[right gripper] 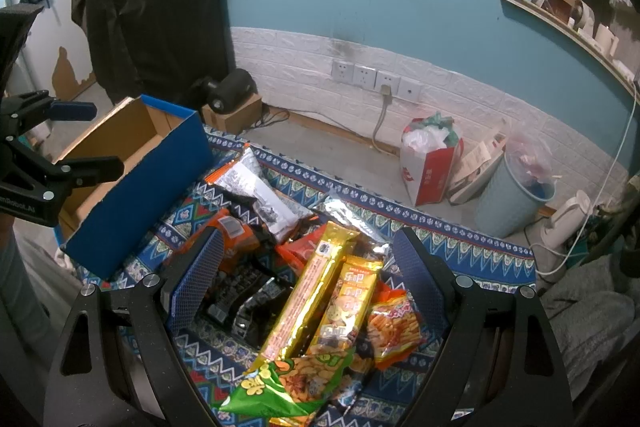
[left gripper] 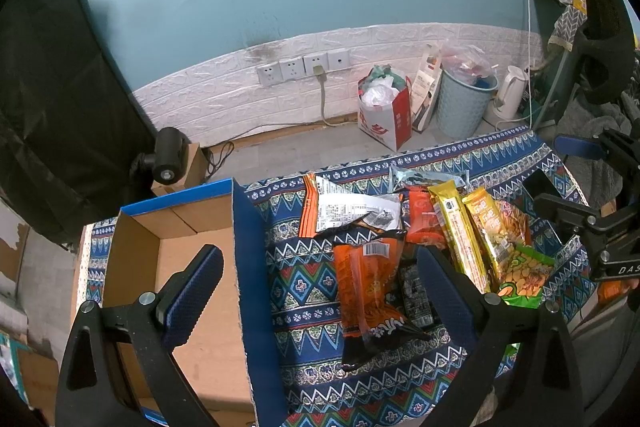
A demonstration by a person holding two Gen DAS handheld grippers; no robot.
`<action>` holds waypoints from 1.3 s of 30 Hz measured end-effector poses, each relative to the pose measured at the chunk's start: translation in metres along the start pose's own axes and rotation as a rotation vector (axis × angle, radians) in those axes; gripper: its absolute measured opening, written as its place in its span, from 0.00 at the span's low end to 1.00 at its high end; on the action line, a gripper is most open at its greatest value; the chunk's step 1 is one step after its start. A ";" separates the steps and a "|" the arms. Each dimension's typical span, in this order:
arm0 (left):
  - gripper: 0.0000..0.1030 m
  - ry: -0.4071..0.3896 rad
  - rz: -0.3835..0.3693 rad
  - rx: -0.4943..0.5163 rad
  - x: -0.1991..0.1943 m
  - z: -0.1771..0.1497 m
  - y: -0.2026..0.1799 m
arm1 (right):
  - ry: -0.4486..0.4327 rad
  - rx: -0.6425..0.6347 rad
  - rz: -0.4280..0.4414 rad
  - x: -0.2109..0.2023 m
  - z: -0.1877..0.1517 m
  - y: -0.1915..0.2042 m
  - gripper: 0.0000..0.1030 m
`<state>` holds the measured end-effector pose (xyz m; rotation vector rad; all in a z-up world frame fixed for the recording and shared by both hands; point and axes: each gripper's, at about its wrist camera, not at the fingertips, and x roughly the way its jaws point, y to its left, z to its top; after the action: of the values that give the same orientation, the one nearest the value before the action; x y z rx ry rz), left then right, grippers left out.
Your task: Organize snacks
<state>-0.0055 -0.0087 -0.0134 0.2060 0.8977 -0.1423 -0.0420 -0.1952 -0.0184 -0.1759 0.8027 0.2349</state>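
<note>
A heap of snack packs lies on a patterned blue cloth (left gripper: pixel 304 291): an orange pack (left gripper: pixel 368 291), long gold packs (left gripper: pixel 460 239) (right gripper: pixel 316 291), a green pack (left gripper: pixel 524 275) (right gripper: pixel 276 383) and a silver-white pack (left gripper: pixel 356 211) (right gripper: pixel 260 195). An open blue cardboard box (left gripper: pixel 244 267) (right gripper: pixel 140 187), empty as far as I see, stands left of the heap. My left gripper (left gripper: pixel 320 291) is open and empty, straddling the box's right wall and the orange pack. My right gripper (right gripper: pixel 308 279) is open and empty above the gold packs.
Behind the table is a blue wall with sockets (left gripper: pixel 304 67). On the floor stand a red-white paper bag (left gripper: pixel 388 111), a light blue bin (left gripper: pixel 464 103) and a white kettle (left gripper: pixel 508 95). A black softbox (left gripper: pixel 52 99) hangs at the left.
</note>
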 end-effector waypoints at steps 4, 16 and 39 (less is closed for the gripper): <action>0.96 -0.001 0.000 -0.001 0.000 0.000 0.000 | 0.000 -0.002 0.000 0.000 0.001 0.000 0.83; 0.96 0.007 -0.001 0.006 0.003 -0.003 -0.003 | 0.007 -0.001 0.001 0.000 -0.002 -0.002 0.83; 0.96 0.281 -0.046 0.018 0.113 -0.008 -0.028 | 0.238 0.098 -0.131 0.060 -0.021 -0.091 0.83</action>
<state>0.0518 -0.0380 -0.1103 0.2256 1.1817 -0.1666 0.0088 -0.2788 -0.0703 -0.1656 1.0326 0.0505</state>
